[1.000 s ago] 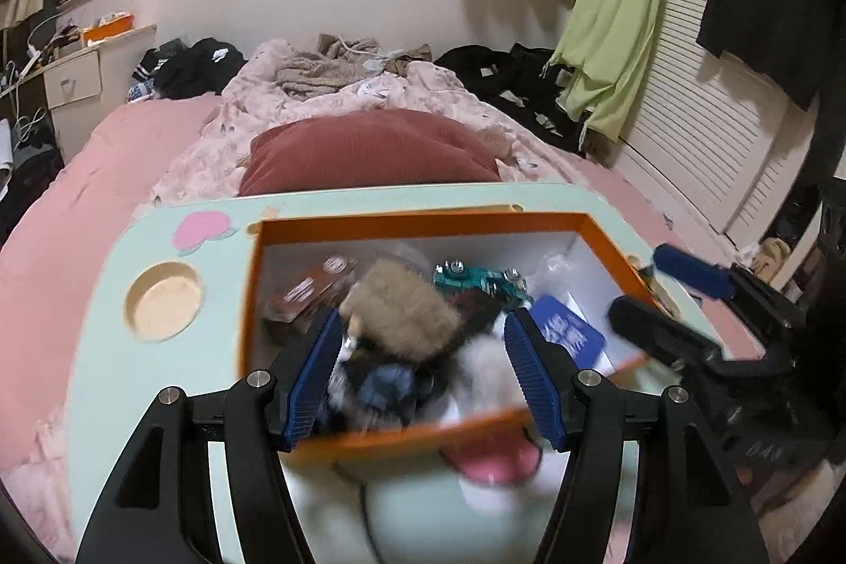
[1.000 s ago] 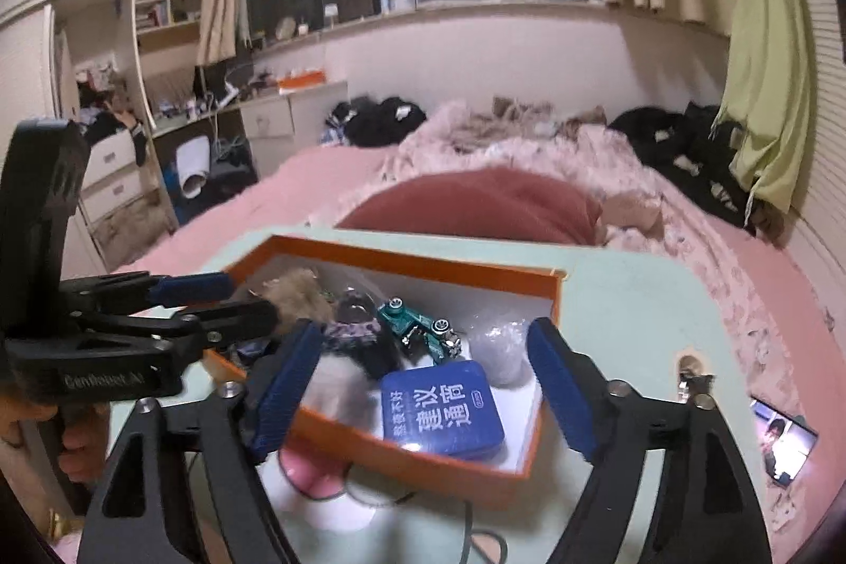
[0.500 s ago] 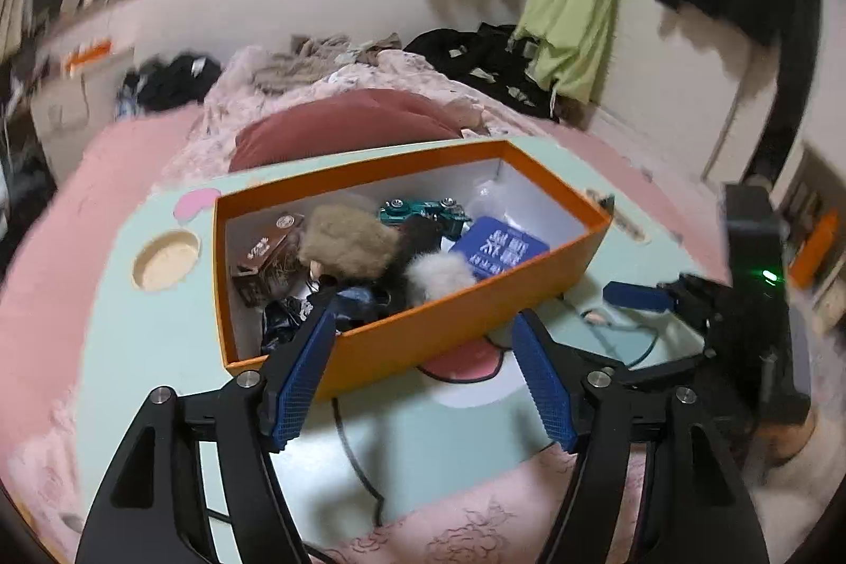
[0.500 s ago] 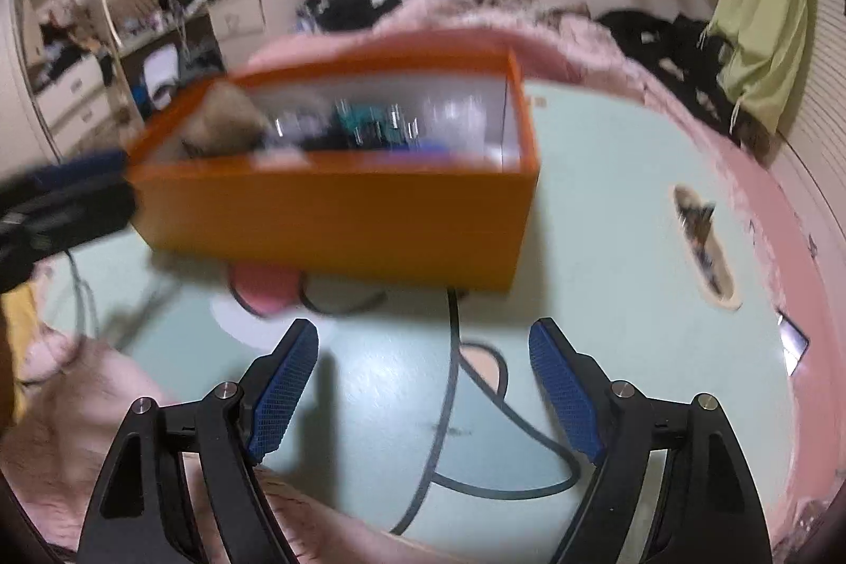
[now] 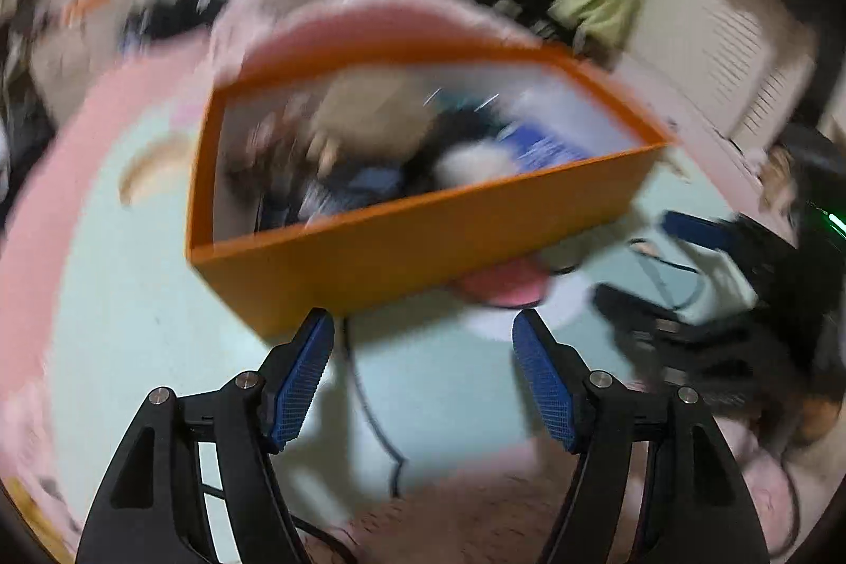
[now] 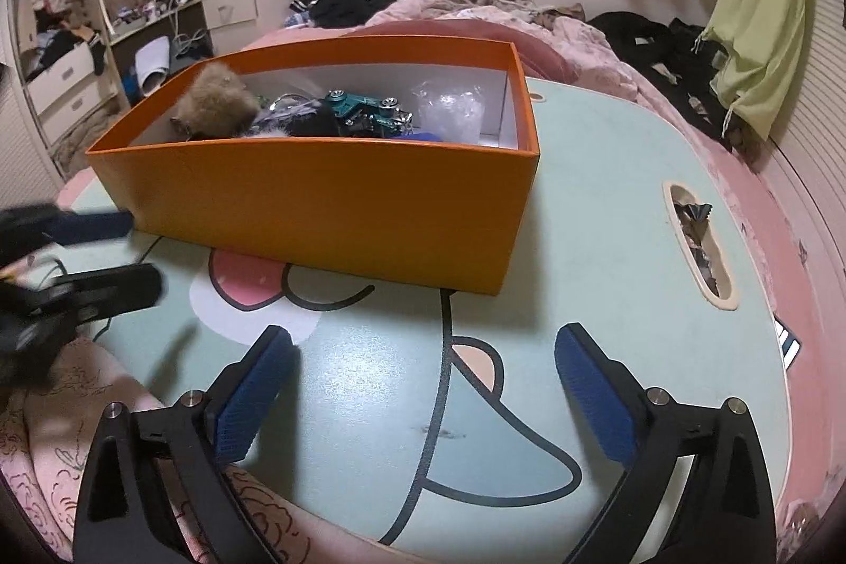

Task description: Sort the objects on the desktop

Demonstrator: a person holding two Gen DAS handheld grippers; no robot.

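Observation:
An orange box [image 6: 328,199] stands on a mint-green table [image 6: 608,257]. It holds a brown fur ball [image 6: 214,104], a teal toy car [image 6: 367,114], a clear plastic bag [image 6: 449,109] and other small items. The left wrist view is blurred; there the box [image 5: 423,241] is just ahead. My left gripper [image 5: 423,384] is open and empty before the box's near wall; it also shows at the left of the right wrist view [image 6: 100,252]. My right gripper [image 6: 423,395] is open and empty over the table's near part, also visible in the left wrist view [image 5: 650,262].
A slot [image 6: 698,241] in the table's right side holds small scraps. A round recess [image 5: 153,165] lies left of the box. Behind the table is a bed with a red pillow [image 6: 433,30] and clothes. A pink blanket [image 6: 63,410] lies at the near edge.
Both grippers have drawn back from over the box toward the table's near edge and dropped lower. The box now sits ahead of them. Both stayed open.

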